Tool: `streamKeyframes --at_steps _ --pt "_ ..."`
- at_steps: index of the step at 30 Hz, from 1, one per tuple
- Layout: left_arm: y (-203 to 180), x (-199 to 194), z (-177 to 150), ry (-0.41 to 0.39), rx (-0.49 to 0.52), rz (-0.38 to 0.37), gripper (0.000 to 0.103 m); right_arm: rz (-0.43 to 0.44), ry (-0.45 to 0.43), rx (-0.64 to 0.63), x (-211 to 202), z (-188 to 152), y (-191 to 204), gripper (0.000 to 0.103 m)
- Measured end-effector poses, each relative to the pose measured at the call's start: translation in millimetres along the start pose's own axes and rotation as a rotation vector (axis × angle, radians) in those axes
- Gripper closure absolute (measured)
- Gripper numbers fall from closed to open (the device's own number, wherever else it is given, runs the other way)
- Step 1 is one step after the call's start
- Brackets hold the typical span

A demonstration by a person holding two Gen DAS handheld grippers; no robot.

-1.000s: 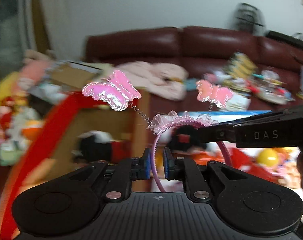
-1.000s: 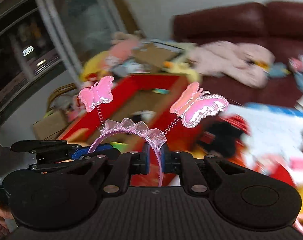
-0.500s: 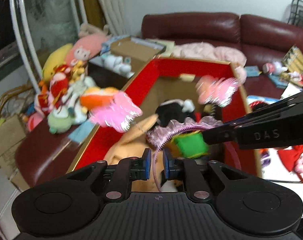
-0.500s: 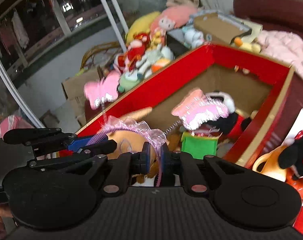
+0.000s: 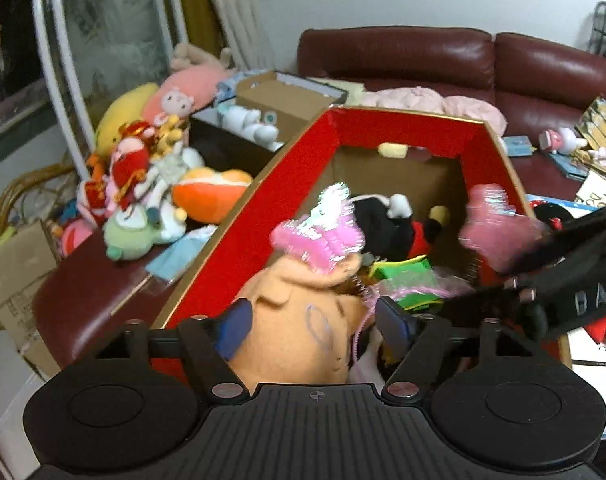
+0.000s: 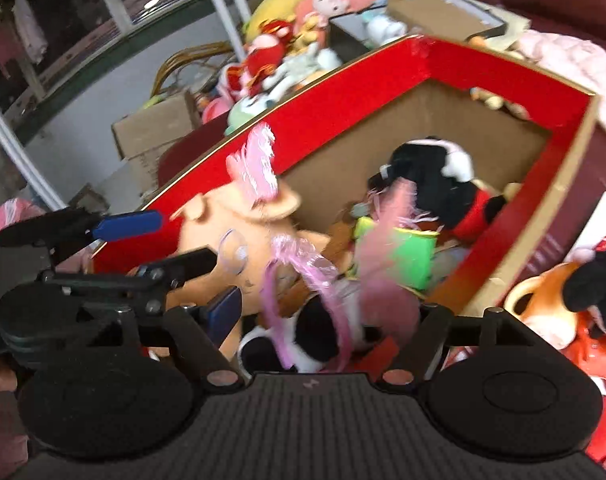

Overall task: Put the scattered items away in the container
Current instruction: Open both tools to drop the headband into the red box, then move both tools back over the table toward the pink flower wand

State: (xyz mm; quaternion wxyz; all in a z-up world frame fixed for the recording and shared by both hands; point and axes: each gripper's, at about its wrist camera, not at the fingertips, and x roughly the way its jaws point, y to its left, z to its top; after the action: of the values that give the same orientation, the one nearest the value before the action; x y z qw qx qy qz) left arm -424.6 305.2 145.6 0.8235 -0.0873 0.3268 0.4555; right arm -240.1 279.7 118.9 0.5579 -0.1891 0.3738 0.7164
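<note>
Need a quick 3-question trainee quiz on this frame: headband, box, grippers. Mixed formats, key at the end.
1. True or false: the pink butterfly headband is clamped between the right gripper pads.
2. Multiple choice: the headband is over which container? A) the red box B) the small open cardboard box on the sofa C) a wicker basket
3. Fill in: right under the left gripper lies a plush of ___ colour.

Key:
1. False. Both grippers' jaws are opening and the pads stand clear of the band.
2. A
3. Orange-tan
</note>
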Motion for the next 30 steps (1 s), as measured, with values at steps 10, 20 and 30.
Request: streamKeyframes --at_steps 10,20,30 --pt "-23 1 6 -0.010 0.038 -0.010 0.012 -0.015 -0.085 0.079 -25 0 -19 0.016" --pt "-55 -10 14 -0.027 0.101 -0.019 0.010 -0.019 -0.178 0.116 -63 -7 -34 0.015" --pt "-104 -30 31 -0.092 0.204 -0.058 0.008 -0.059 -0.264 0.206 -106 -28 -65 0.012"
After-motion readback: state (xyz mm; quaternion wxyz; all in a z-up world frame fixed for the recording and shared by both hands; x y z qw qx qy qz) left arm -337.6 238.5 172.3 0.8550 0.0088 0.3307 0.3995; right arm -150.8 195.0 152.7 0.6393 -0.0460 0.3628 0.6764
